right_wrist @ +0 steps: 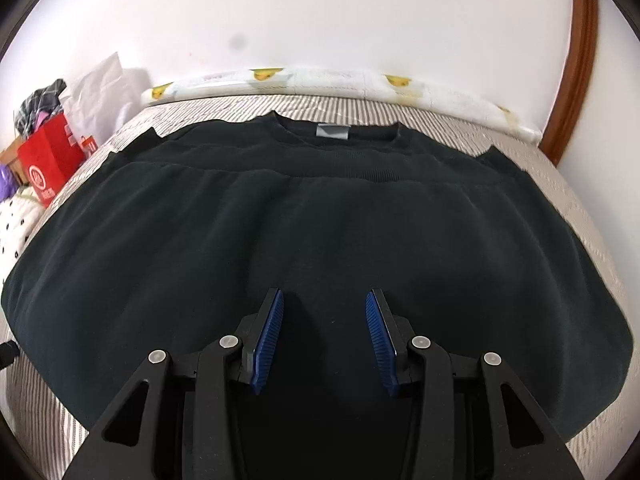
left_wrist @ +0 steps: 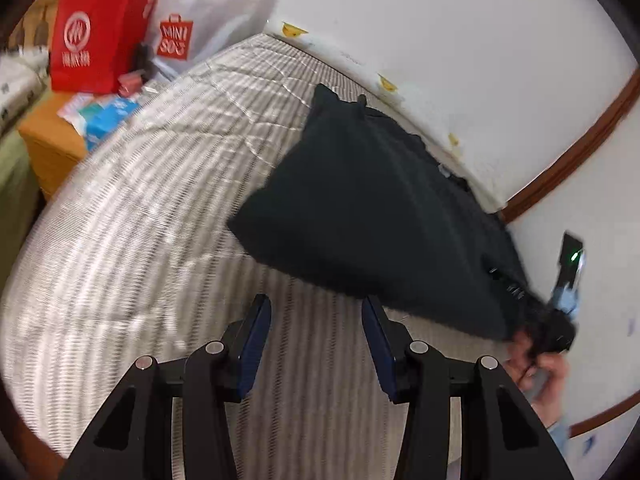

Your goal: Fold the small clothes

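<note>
Sweatshirt point(right_wrist: 320, 232), black, lies spread on the striped bed point(right_wrist: 560, 168), its collar and grey neck label point(right_wrist: 333, 131) toward the wall point(right_wrist: 320, 20). A ribbed hem band runs across it just below the collar, so my guess is the bottom half is folded up over the chest; one lengthwise fold looks done. The sides spread wide to both edges, so the narrowing folds and any final tidy seem left to do, though I cannot tell where the sleeves are tucked.

Right gripper point(right_wrist: 325, 332) hovers low over the near middle of the cloth, jaws apart, nothing between the blue pads point(right_wrist: 268, 340). Whether it touches the fabric is hard to say.

Left gripper point(left_wrist: 316, 340) is off to the side over bare bedding, jaws likewise apart and empty, near the garment's edge but not on it. From that view the sweatshirt reads as a dark mass against the wall, and the picture is blurred.

A red bag point(left_wrist: 100, 36) and a white bag point(left_wrist: 200, 20) stand beyond the bed's far end, well apart from the work.
</note>
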Tool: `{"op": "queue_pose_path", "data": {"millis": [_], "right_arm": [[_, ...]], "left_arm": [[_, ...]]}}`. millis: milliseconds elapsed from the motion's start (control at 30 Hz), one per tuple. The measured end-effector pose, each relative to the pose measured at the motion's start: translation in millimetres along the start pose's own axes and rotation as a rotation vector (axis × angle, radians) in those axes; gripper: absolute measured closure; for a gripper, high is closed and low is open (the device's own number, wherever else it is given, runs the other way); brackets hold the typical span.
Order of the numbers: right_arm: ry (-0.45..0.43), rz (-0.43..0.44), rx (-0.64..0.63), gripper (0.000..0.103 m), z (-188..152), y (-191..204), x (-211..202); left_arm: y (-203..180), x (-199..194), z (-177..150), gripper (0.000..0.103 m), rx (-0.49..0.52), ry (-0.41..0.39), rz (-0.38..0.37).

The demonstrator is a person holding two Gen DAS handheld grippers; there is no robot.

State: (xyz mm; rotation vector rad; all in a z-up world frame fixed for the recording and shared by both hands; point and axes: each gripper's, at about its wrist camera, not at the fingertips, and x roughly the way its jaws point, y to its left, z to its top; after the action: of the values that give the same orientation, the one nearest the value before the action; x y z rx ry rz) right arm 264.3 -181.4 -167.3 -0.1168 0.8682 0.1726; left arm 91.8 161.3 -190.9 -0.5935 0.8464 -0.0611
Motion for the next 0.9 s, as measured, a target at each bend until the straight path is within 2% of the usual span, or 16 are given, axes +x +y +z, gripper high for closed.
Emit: {"op": "queue_pose_path", "data": {"millis": [167,233,300,600,700,800,833,900], "right_arm": [[0.004,-0.032,-0.045,0.06,-12.1,1.6,-10.1],[0.003,-0.03,-0.05,0.06,-21.0,-0.8,-17.1],[0.002,-0.025,-0.048,0.06,-28.9,-3.2,-24.1],[-0.022,0.017,-0.081,0.06,-58.8,-6.1,-55.4],[-0.019,0.03,-0.107,0.06,-68.8,-6.2,-61.8],[-0.03,0.079,-0.092,0.06,-74.5,-16.2,-70.4],[-0.039,0.097,-0.076,0.06,-75.1,-20.9,-73.2],[-0.049,0.114,-0.048,0.059,-74.9,-31.3,-77.2]], "left_arm": [[-2.4,13.5,7.1,0.057,-0.047,-0.008,-0.055],[1.5,16.0,8.8,0.049,-0.102,-0.031,-0.107],[2.3,18.8,10.0,0.047,-0.125,-0.045,-0.127],[-10.6,30.3,24.3,0.046,-0.126,-0.056,-0.069],[-17.0,32.5,27.2,0.048,-0.12,-0.055,-0.023],[-26.6,30.8,27.7,0.063,-0.084,-0.059,0.069],[-30.1,28.8,28.1,0.07,-0.067,-0.066,0.083],[-39.9,22.0,29.2,0.078,-0.032,-0.088,0.116]]}}
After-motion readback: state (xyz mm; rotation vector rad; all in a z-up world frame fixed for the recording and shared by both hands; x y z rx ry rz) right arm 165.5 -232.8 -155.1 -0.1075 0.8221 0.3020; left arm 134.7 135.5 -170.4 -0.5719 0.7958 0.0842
